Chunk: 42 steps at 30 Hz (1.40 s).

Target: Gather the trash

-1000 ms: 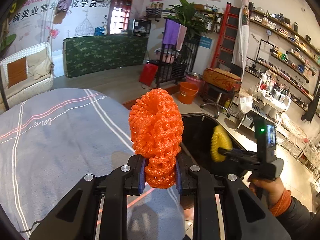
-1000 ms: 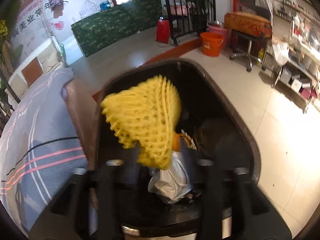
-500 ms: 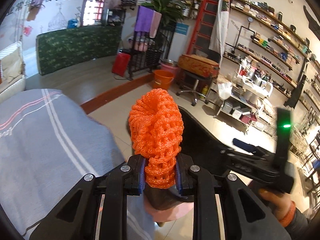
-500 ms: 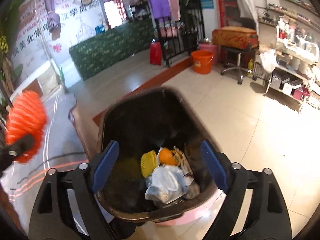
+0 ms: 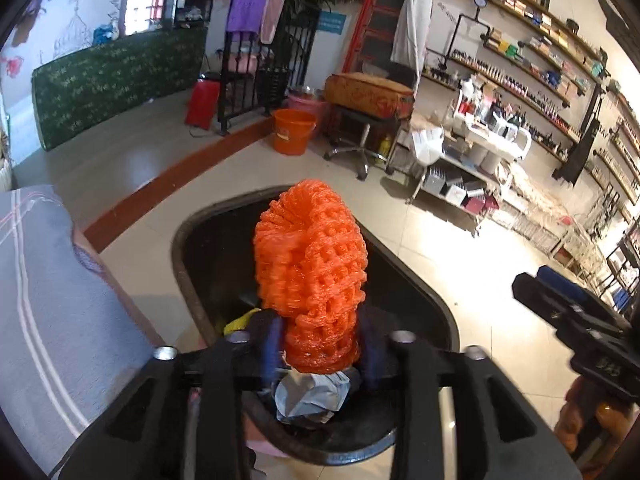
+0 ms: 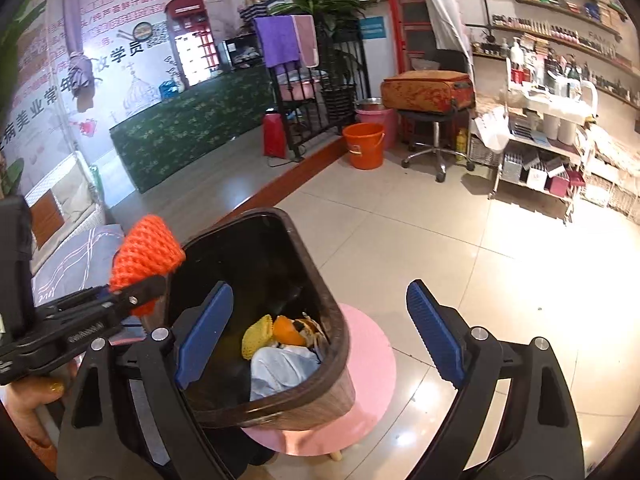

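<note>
My left gripper [image 5: 320, 350] is shut on an orange foam net [image 5: 310, 268] and holds it above the open dark trash bin [image 5: 416, 288]. In the right wrist view the net [image 6: 146, 256] sits over the bin's left rim [image 6: 338, 320]. The bin holds a yellow foam net [image 6: 256, 336], orange peel [image 6: 286, 330] and a crumpled white bag [image 6: 280, 368]. My right gripper [image 6: 320, 336] is open and empty, above the bin's near right side. It shows at the right edge of the left wrist view [image 5: 576, 324].
The bin stands on a pink round stool [image 6: 368, 376] on a tiled floor. A grey striped bedspread [image 5: 44, 312] lies to the left. An orange bucket [image 6: 364, 146], a wheeled stool [image 6: 436, 120] and a white shelf cart [image 6: 540, 140] stand farther back.
My right gripper opened and dropped the yellow foam net into the bin, then drew back to the right. My left gripper carried the orange net from over the bed to above the bin.
</note>
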{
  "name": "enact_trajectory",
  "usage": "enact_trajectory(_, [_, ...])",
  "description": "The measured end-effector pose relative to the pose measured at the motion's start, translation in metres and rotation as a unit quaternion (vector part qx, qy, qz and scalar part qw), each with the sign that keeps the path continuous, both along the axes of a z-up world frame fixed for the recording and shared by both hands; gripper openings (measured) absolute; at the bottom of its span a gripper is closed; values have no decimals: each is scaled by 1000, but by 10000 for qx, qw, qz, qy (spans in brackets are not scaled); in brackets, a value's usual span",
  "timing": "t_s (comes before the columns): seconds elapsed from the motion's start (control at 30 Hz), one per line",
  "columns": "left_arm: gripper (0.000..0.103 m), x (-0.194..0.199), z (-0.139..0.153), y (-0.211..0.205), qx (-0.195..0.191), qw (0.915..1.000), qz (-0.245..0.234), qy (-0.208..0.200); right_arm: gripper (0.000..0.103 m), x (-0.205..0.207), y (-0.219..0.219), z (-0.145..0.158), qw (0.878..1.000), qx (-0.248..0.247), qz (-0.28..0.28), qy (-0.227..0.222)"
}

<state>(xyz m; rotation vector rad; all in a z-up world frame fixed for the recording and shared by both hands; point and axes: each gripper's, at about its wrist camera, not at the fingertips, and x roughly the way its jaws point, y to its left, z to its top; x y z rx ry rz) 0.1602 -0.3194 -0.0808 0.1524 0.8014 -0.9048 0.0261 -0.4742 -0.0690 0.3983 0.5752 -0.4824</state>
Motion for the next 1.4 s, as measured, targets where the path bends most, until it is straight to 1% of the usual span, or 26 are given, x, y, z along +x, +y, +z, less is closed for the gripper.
enact_trajectory(0.03, [62,1,-3,-1,20,10000,-18,45,88,-2,-3,-1,10000,-4,-53,8])
enact_trajectory(0.07, [71,2,-3,1,27,10000,3,50,88,-3,-3,-1,10000,-11,-88,15])
enact_trajectory(0.1, [82,0,-3,2,-5,10000,4,40,88,-6,-3,-1,9999,-19,-144,19])
enact_trajectory(0.13, [86,-4,-3,5,-69,10000,-34,13,88,-6,-5,-1,9998,-25,-181,23])
enact_trajectory(0.2, [92,-12,-2,9,-73,9998,-128,-97,88,-7,-5,0,9997,-52,-231,40])
enact_trajectory(0.3, [93,-21,2,14,12,9993,-129,-343,93,-7,-3,3,9994,-71,-330,6])
enact_trajectory(0.37, [96,-28,9,24,-17,9988,-32,-493,96,-5,-2,5,9993,-120,-364,-3])
enact_trajectory(0.4, [97,-32,13,35,-79,9984,94,-560,96,-4,0,6,9992,-159,-354,8])
enact_trajectory(0.43, [97,-34,15,41,-138,9981,179,-569,96,-2,3,7,9992,-211,-323,39])
enact_trajectory(0.5, [97,-35,22,66,-276,9973,399,-549,96,1,9,9,9993,-243,-268,75])
enact_trajectory(0.6, [97,-41,33,96,-343,9938,757,-744,96,4,21,14,9996,-258,-147,-15])
enact_trajectory(0.73, [97,-53,50,140,-315,9821,1400,-1221,97,14,58,24,9988,-313,295,-218])
enact_trajectory(0.8, [97,-58,57,160,-312,9758,1682,-1363,97,21,86,30,9969,-442,595,-273])
enact_trajectory(0.87, [97,-64,62,183,-270,9678,1996,-1512,97,26,118,37,9934,-571,910,-391])
enact_trajectory(0.97, [97,-71,69,214,-286,9577,2390,-1576,97,29,157,48,9871,-824,1257,-548])
enact_trajectory(1.07, [97,-77,70,243,-222,9481,2744,-1590,97,29,199,57,9815,-1172,1395,-587])
enact_trajectory(1.13, [97,-84,73,260,-203,9415,2956,-1605,97,25,222,61,9752,-1157,1736,-745])
enact_trajectory(1.2, [97,-91,76,271,-198,9343,3165,-1632,97,17,243,65,9688,-1003,2071,-916])
enact_trajectory(1.23, [97,-96,78,277,-195,9286,3311,-1667,97,15,248,67,9678,-984,2118,-935])
enact_trajectory(1.33, [97,-111,83,296,-205,9174,3561,-1765,97,8,271,70,9624,-905,2384,-938])
enact_trajectory(1.4, [97,-118,86,300,-156,9126,3644,-1848,97,0,280,71,9597,-785,2497,-1020])
